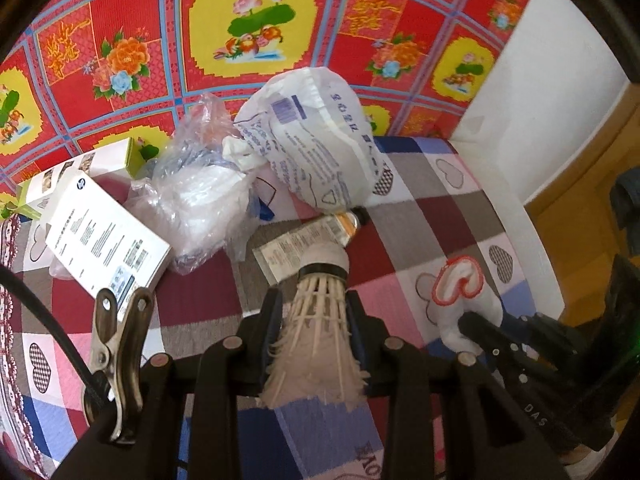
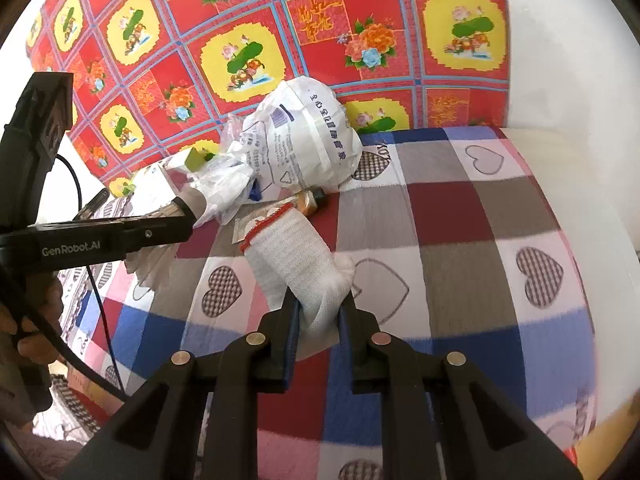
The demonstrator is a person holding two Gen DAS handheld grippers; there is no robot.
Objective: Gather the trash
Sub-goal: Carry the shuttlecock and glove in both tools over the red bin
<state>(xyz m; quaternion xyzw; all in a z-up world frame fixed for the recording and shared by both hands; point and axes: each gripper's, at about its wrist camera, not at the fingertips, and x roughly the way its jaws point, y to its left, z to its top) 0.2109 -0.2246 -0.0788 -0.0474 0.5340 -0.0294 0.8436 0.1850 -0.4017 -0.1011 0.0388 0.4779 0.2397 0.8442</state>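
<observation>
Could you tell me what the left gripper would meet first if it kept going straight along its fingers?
Probably the flat tube lying on the checked blanket, just past the held shuttlecock's cork; depth is uncertain.

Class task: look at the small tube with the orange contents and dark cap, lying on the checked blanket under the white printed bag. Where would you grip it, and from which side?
Grip the tube across its flat, label-covered tail end, coming from above on the open blanket side. Its cap end is tucked under the white printed bag, leaving no room there.

Both wrist views look steeply down, close (sharing the white bag (image 1: 316, 140)).
</observation>
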